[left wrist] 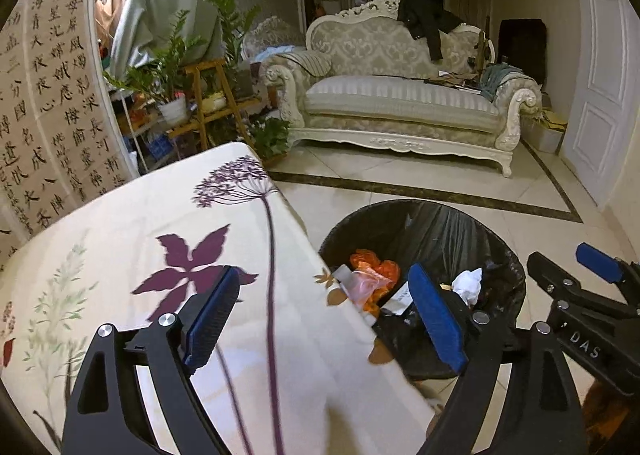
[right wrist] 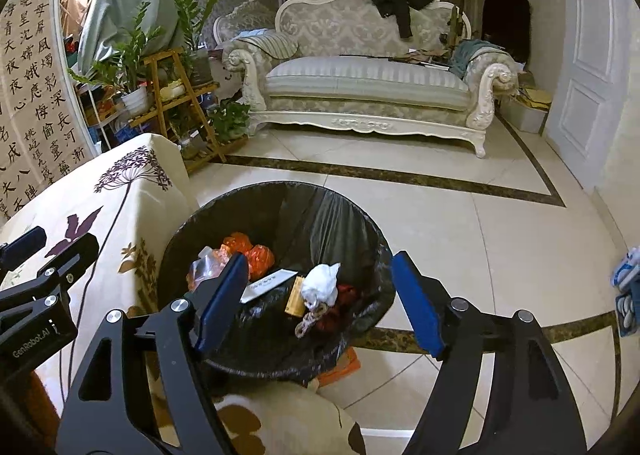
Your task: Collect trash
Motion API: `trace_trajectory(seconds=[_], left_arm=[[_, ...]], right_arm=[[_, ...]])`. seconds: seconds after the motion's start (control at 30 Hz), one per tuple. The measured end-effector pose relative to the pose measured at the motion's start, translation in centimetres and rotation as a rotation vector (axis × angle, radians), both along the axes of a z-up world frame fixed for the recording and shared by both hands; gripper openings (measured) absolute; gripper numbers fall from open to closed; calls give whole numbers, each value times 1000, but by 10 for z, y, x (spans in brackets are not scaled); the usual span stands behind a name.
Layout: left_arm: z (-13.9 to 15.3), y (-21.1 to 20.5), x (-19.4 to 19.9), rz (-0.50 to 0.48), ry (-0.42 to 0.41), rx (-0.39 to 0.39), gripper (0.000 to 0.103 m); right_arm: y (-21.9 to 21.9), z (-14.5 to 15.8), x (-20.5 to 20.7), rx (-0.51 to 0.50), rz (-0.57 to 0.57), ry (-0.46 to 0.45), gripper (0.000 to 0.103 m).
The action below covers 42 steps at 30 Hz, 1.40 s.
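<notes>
The trash bin [right wrist: 276, 275], lined with a black bag, stands on the tiled floor [right wrist: 460, 223] just beside the corner of the cloth-covered surface [left wrist: 120, 239]. It already holds several pieces: a crumpled white tissue [right wrist: 322, 283], orange wrappers [right wrist: 250, 251], a clear plastic bag [right wrist: 202, 269], a white paper sleeve [right wrist: 270, 283], a small yellow packet [right wrist: 296, 295] and something dark red [right wrist: 344, 295]. So the collecting looks largely done, at least for what these views cover.

The left gripper [left wrist: 324, 319] is open with nothing between its blue pads, poised over the surface's edge next to the bin. The right gripper [right wrist: 320, 303] is likewise open and empty, above the bin's near rim. The part of the surface in view carries no trash; the rest of it is out of frame, so I cannot say whether anything is left.

Around it: an ornate sofa [right wrist: 368, 83] at the far wall, potted plants on a wooden stand [right wrist: 176, 95], a white door [right wrist: 588, 67] on the right. Something orange [right wrist: 340, 369] lies on the floor under the bin's near side; what it is I cannot tell. Nothing blocks the bin's mouth.
</notes>
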<state>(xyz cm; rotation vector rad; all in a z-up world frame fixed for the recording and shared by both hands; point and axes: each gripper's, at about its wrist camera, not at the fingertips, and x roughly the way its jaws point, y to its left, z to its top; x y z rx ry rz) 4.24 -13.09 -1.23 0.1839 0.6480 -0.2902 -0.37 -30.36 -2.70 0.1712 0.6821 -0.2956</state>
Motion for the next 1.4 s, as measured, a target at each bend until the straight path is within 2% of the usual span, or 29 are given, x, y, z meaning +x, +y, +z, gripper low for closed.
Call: trace_trajectory(seconds=[0.2,0.47,0.7,1.4], left_arm=[[10,14,-17,4,3,-39,84],[25,30,-36,14,-13,-96,84],[28,39,-44,19,-21,-112,85],[30,46,-46,26,-22,-124,85]], right_arm=[[9,11,-16,-10,7,-16,78],[28,32,-39,-39,27,-64,78],[38,41,-47,-54,39,-87,78],[44,46,-48,-63,46,-95,78]])
